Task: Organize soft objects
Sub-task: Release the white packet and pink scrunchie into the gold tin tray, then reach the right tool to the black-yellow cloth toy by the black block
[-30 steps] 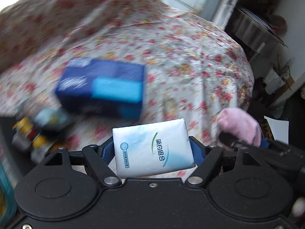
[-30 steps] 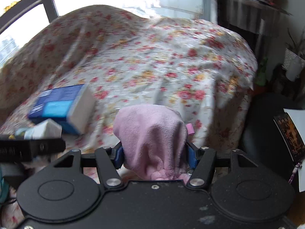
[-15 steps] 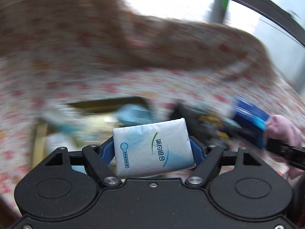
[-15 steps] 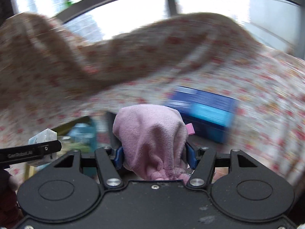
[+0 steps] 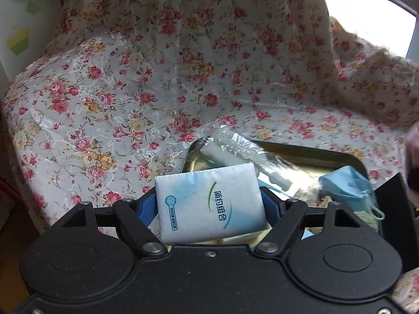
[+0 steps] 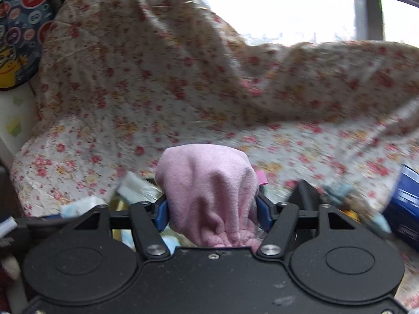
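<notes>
The left claw (image 5: pixel 209 204) pinches a tissue pack (image 5: pixel 209 201), its jaws easing apart, just above the tin tray (image 5: pixel 309 154) at lower centre of its frame. Released now, the pack may land on the tray's left rim and slide onto the floral cover (image 5: pixel 117 91). The right claw (image 6: pixel 212 209), also opening, pinches a pink cloth (image 6: pixel 207 191) at centre frame; it could snag on a pad.

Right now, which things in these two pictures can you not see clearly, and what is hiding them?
- Tray, left wrist view: its near part is hidden behind the tissue pack and the left gripper.
- Tray contents, right wrist view: blurred, mostly behind the pink cloth in the right gripper.
- Blue box, right wrist view: cut off by the right edge.
- Blue mask, left wrist view: partly hidden.
</notes>
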{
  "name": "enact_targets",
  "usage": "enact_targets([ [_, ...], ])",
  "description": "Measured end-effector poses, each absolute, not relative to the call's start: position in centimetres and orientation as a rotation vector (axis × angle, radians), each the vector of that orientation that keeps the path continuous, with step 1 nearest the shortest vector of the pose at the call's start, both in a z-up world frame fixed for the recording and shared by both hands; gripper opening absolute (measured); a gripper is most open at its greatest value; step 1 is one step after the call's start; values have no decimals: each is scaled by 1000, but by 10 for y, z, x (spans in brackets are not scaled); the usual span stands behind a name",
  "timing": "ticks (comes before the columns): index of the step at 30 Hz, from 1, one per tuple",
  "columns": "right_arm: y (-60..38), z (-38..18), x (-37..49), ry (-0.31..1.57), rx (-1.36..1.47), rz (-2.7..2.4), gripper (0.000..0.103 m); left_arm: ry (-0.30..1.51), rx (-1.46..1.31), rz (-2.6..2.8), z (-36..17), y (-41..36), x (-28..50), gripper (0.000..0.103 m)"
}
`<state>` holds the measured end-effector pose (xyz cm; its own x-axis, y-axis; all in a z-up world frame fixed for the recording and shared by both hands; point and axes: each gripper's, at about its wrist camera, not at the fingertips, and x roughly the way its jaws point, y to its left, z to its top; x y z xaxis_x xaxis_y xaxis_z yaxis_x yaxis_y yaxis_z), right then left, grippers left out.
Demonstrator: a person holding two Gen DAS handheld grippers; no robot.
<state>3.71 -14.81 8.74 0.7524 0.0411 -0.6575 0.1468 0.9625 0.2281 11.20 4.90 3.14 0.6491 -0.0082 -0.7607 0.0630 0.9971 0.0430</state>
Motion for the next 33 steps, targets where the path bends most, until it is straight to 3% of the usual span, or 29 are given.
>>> enact_targets([
  [2,-146,85,50,713,276,-45,77,871,73,-40,28,47,114,79],
  [4,-146,82,57,711,272,-68,77,873,83,-46,25,45,113,86],
  [19,-194,63,2,726,303,-192,77,862,162,-128,31,18,100,88],
  [33,-215,58,-46,723,374,-239,77,708,180,-118,109,32,82,90],
])
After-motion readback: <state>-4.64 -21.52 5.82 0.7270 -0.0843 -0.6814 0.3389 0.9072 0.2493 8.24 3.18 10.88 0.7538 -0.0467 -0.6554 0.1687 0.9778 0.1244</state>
